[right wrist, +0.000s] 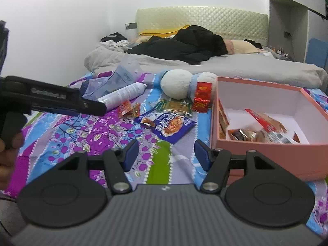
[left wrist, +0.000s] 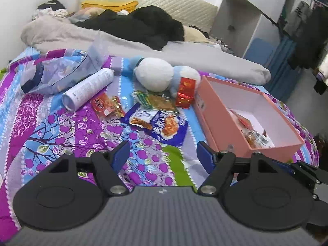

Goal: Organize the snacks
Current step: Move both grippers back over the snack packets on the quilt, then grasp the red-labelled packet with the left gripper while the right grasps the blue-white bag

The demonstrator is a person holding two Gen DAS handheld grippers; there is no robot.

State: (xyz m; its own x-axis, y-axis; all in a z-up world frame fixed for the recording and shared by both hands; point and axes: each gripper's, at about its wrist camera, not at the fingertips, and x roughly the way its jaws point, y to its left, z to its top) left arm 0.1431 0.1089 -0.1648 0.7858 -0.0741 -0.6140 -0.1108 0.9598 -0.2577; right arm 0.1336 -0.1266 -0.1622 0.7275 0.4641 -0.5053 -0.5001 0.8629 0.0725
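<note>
left claw [left wrist: 163, 153] & right claw [right wrist: 166, 152] both spread apart, empty, above bed [left wrist: 61, 127] – blue snack packet [left wrist: 164, 125] ahead, pink box [left wrist: 276, 145] w/ snacks at right

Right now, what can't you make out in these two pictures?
- Box contents: near wall hides the lower snacks, both views.
- Packet text: too blurred to read.
- Red packet: partly hides the plush behind it.
- Left gripper: in the right view, only its side shows.

A home bedroom: bed [right wrist: 246, 65], padded headboard [right wrist: 205, 20].
</note>
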